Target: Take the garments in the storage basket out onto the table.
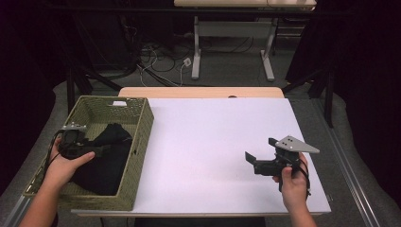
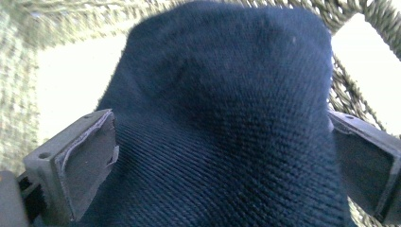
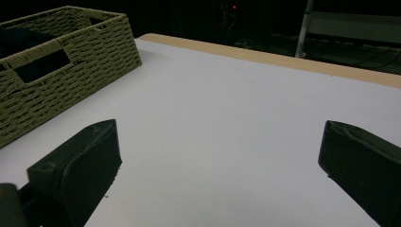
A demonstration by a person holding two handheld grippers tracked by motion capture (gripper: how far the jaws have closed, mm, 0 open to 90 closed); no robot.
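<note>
Left gripper (image 1: pixel 101 149) fingers spread wide, right gripper (image 1: pixel 261 150) fingers wide apart, hand-held.

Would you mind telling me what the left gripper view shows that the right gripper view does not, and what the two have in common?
The left gripper view alone shows the dark knitted cloth close up, bulging between the left gripper and its wide-apart jaws, with the woven basket wall right behind it. The right gripper view alone shows the white table top, its wooden far edge, and the right gripper open over bare surface. Both share the green woven basket and a pair of black jaws spread wide.
</note>
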